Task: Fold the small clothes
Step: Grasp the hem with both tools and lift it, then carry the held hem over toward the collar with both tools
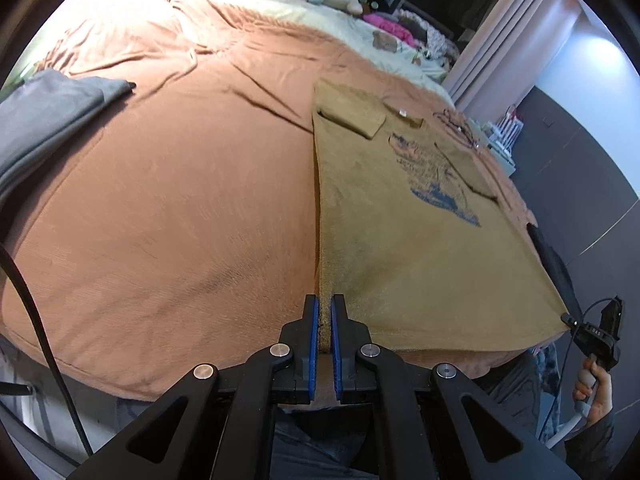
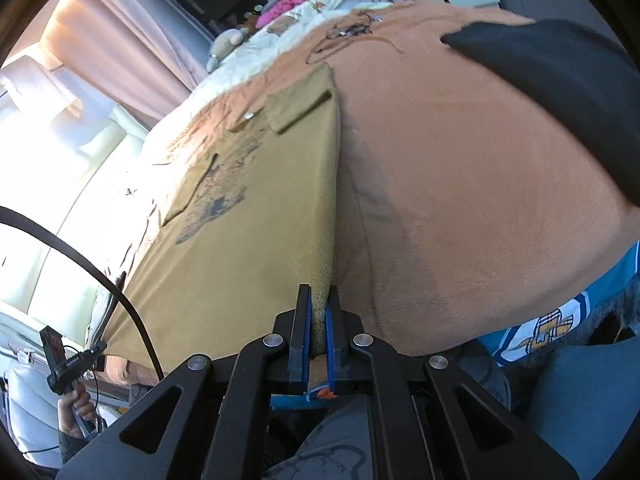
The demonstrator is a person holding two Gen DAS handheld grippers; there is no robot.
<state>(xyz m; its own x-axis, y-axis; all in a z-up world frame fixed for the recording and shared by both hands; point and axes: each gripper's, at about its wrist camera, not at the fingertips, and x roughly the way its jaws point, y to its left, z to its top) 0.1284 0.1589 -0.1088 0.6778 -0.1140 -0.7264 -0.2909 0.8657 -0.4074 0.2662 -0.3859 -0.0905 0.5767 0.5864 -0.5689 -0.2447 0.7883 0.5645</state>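
the left gripper (image 1: 326, 322) has its blue-padded jaws pinched onto the near hem corner of a mustard-brown t-shirt (image 1: 400, 216), and the right gripper (image 2: 318, 316) clamps the other near hem corner of the same t-shirt (image 2: 256, 240) between its own blue pads. the shirt stretches away from both claws, lying flat on a rust-orange bedspread (image 1: 180, 200), sleeves folded inward over a dark faded chest print (image 1: 436, 184), with a small neck label at the far end. its cloth looks soft and finely knit, with a ribbed hem at the pads. far to the left of the left claw lies a folded grey garment (image 1: 48, 120); beyond and right of the right claw lies a black garment (image 2: 560, 92), with a blue and white printed cloth (image 2: 560, 320) at the bed's near edge to its right. past the shirt sit a cream blanket (image 1: 280, 8) and a pink heap. a black cable (image 2: 100, 276) arcs left of the right claw. nothing lies on the shirt.
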